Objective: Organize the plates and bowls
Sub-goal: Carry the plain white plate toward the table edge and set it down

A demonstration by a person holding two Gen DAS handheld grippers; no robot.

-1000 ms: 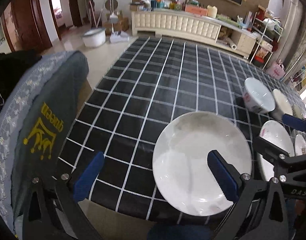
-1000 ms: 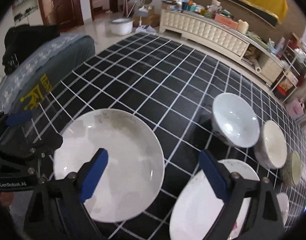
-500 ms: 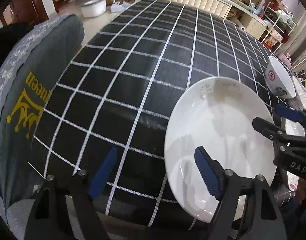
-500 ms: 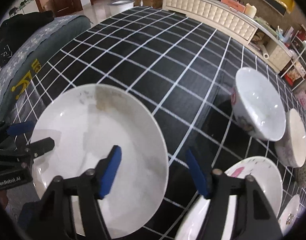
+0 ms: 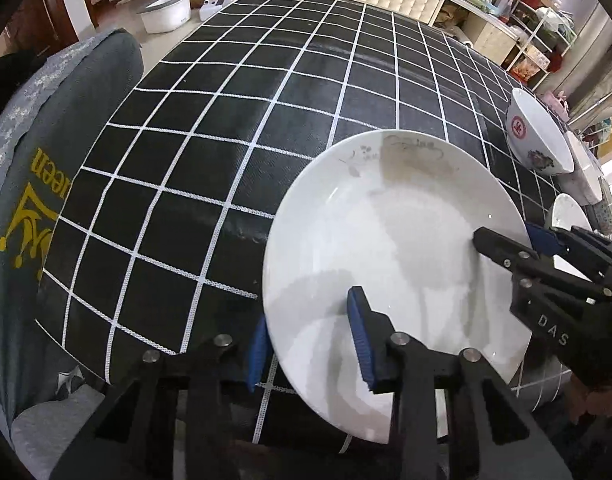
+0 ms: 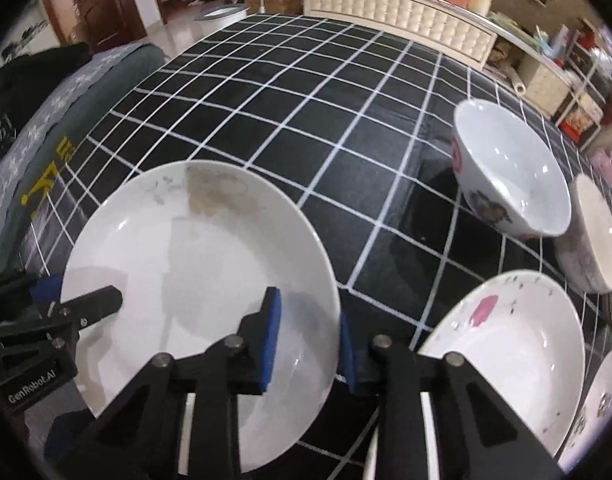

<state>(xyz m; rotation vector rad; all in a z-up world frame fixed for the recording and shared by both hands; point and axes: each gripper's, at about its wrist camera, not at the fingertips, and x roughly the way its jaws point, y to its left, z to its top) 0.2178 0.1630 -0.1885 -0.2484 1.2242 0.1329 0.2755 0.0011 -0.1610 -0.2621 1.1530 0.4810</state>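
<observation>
The large white plate (image 5: pixel 390 264) sits at the near edge of the tabletop (image 5: pixel 290 92), its closest rim overhanging that edge slightly, and both claws straddle its rim from opposite sides. The left gripper (image 5: pixel 306 344) has one blue pad inside the plate's well and the other outside the rim toward the tabletop's left edge; the right gripper (image 6: pixel 306 340) mirrors it on the rim facing the pink-patterned plate (image 6: pixel 506 344). Both sets of jaws have just been closing and stand narrow around the rim, though whether the pads already press the porcelain is hard to judge. A lift turns on this symmetric two-sided hold. The printed bowl (image 6: pixel 514 176) stands further back, toward the right edge.
</observation>
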